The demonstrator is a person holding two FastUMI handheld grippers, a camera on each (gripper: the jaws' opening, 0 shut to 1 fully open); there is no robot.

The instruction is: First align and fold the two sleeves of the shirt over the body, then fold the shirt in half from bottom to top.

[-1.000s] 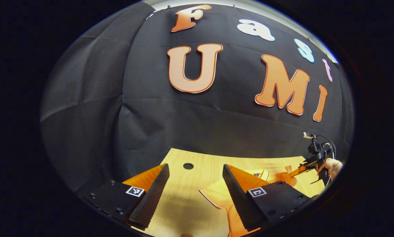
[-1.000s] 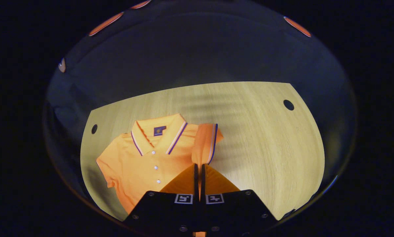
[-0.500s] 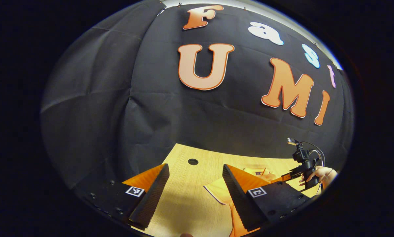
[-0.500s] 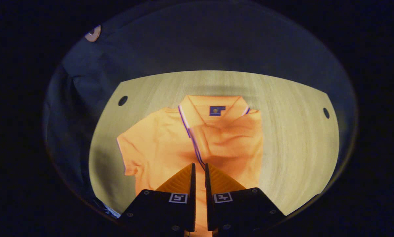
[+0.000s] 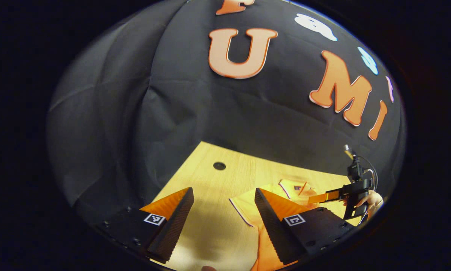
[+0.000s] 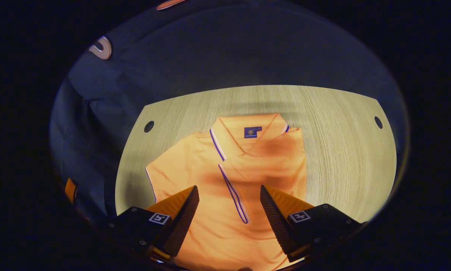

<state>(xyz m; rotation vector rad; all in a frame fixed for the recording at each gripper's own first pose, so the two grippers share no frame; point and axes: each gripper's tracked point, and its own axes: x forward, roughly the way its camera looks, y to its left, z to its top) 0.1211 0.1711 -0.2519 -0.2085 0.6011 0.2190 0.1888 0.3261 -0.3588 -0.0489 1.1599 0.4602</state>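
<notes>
The orange polo shirt [image 6: 225, 180] lies face up on the wooden desk [image 6: 346, 158], collar toward the far edge, roughly centred between the two cable holes. One sleeve [image 6: 270, 165] is laid over the chest, its striped cuff running down the middle; the other sleeve [image 6: 153, 177] lies spread out flat toward the left-hand hole.

The right gripper [image 6: 229, 205] hangs above the folded sleeve with its fingers spread apart and nothing between them. The left gripper [image 5: 221, 214] is low near the desk's near edge beside the spread sleeve, fingers likewise wide apart and empty.

What worries me: the folded sleeve is loose and a bit rumpled, so a finger dragging across it as the hand pulls away could flip it back open. And if the left gripper pinches too deep at the other sleeve, it may lift the body cloth too and skew the shirt on the desk, so the sleeves won't line up.

Count: one shirt, two sleeves (one folded, one not), two grippers, two holes in the desk.
</notes>
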